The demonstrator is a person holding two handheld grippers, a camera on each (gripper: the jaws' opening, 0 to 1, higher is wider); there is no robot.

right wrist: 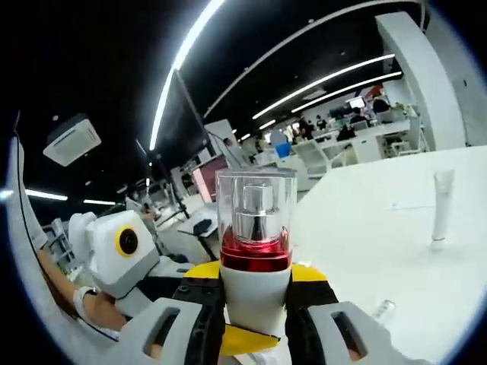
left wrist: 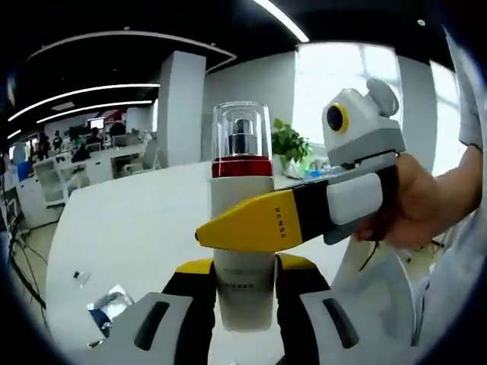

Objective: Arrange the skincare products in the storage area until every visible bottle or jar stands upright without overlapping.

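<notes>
A white bottle with a red band and a clear cap stands upright between my left gripper's yellow-tipped jaws, which are shut on its lower body. My right gripper comes in from the right, held by a hand, and one of its yellow jaws crosses the front of the bottle. In the right gripper view, the same bottle sits in the closed jaws of my right gripper. The left gripper shows at the left, with a yellow jaw under the bottle. The bottle is lifted above the white table.
A slim white tube stands upright on the table at the right, and a small clear item lies nearer. Crumpled clear wrapping lies on the table at the lower left. A potted plant stands at its far edge. Office desks lie beyond.
</notes>
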